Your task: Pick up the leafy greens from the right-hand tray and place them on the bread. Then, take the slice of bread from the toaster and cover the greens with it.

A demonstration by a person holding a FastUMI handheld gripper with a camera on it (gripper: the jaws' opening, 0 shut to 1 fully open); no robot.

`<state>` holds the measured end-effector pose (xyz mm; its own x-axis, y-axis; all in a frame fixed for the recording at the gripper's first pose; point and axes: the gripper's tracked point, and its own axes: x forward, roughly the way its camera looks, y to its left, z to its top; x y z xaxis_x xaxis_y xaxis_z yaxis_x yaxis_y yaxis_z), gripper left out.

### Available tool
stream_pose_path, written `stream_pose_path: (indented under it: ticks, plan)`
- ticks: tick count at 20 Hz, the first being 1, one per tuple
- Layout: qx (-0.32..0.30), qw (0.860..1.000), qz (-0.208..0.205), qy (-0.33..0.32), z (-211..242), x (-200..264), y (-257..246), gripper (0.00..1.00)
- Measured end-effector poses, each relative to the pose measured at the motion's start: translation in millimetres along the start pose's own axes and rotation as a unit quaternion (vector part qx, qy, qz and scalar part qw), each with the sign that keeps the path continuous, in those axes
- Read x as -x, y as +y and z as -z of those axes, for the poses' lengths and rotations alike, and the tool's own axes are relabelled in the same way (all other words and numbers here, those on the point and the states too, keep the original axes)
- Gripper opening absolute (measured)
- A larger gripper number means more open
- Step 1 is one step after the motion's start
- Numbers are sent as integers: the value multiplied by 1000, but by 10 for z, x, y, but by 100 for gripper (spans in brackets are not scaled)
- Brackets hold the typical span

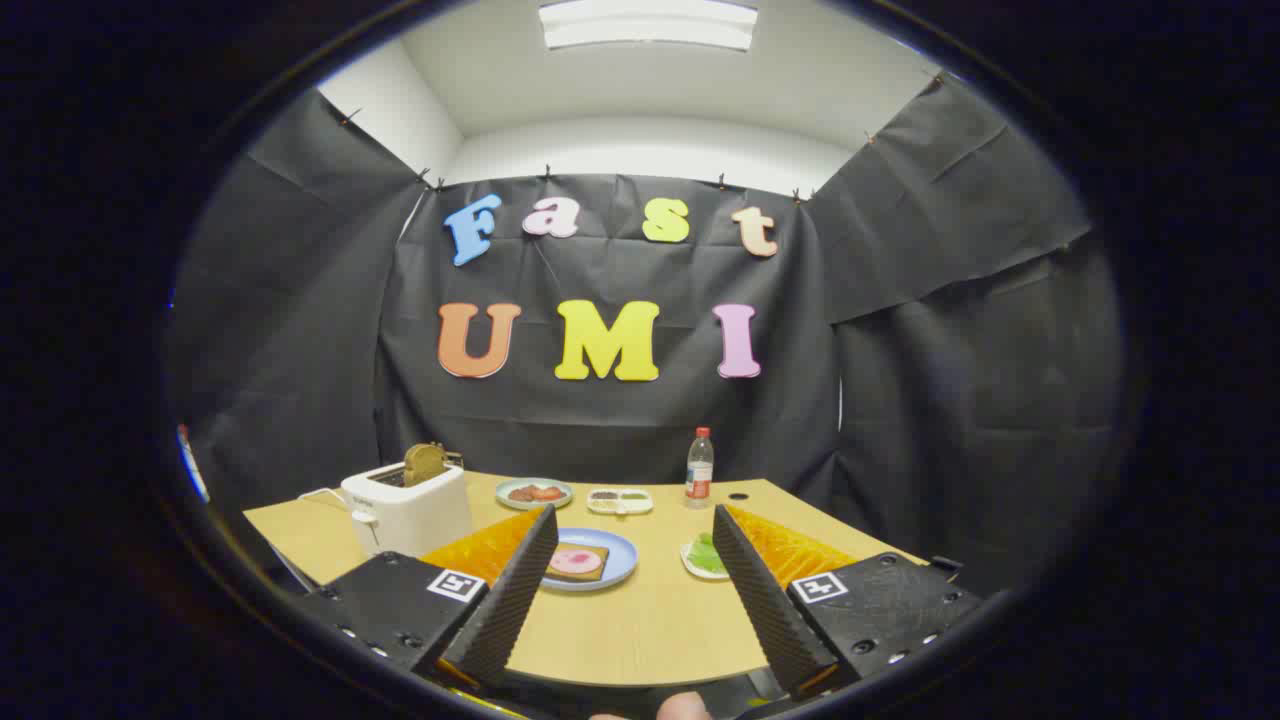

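My fingers (632, 570) stand spread, holding nothing. Leafy greens (707, 553) on the right-hand tray (690, 566): likely light, limp, tearable; I would pinch their bunched middle.

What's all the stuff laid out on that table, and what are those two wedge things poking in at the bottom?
Wooden table: one, light tan, under everything.
Toaster: one, white, far left, brown bread slice standing up from its slot.
Blue round plate: one, between the fingers; holds bread with a pink slice.
Small white tray: one, beside the right finger; holds leafy greens.
Pale plate of red slices: one, behind the blue plate.
White divided dish: one, beside it.
Clear bottle: one, red cap, at the back.
Gripper: one, fingers spread apart, holding nothing, above the table.
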<state>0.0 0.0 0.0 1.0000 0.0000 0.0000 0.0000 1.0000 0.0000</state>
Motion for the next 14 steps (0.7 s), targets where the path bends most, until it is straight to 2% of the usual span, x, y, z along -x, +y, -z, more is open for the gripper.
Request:
stream_pose_path:
  ticks: [5,11,14]
  plan:
    - [-4,1000,-10,10,420,62,76,95]
    - [29,999,-22,-33,489,220,155,95]
    - [18,999,-21,-33,527,232,121,95]
